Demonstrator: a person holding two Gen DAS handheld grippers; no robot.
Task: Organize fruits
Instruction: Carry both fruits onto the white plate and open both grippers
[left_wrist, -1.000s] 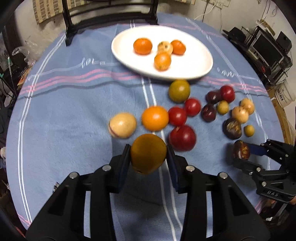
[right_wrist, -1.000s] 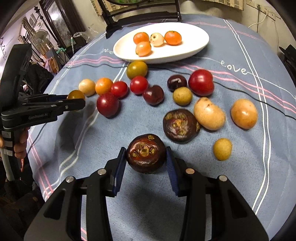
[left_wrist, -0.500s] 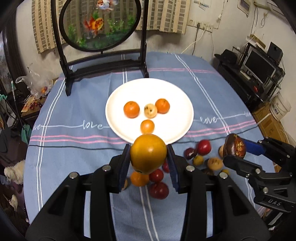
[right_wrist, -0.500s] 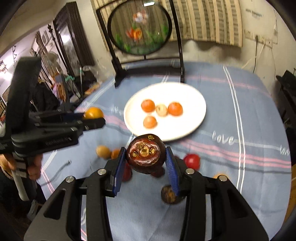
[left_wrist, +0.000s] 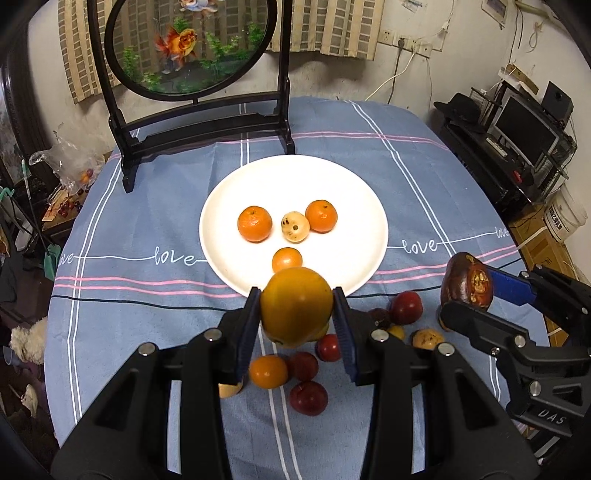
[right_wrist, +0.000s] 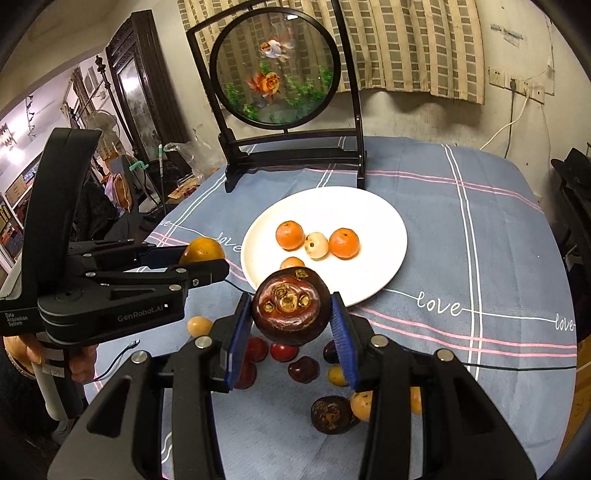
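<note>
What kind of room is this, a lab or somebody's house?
Most likely a lived-in home: a dining table under a blue "love" tablecloth, a round goldfish picture on a black stand, and a monitor on a cluttered shelf.

Dim indoor light, frames sharp; strong fisheye bending, dark vignette corners; white plate (left_wrist: 229, 206) brightest.

my left gripper (left_wrist: 296, 314): matt black plastic, blue ribbed pads, shiny metal screws
orange fruit (left_wrist: 295, 305): smooth, dull sheen
my right gripper (right_wrist: 291, 321): the same black plastic
dark fruit (right_wrist: 290, 311): glossy maroon skin, rough corky crown
plate (left_wrist: 229, 206): smooth white, glazed
tablecloth (left_wrist: 147, 206): soft matt blue woven cloth
stand (left_wrist: 192, 123): dark lacquered wood
</note>
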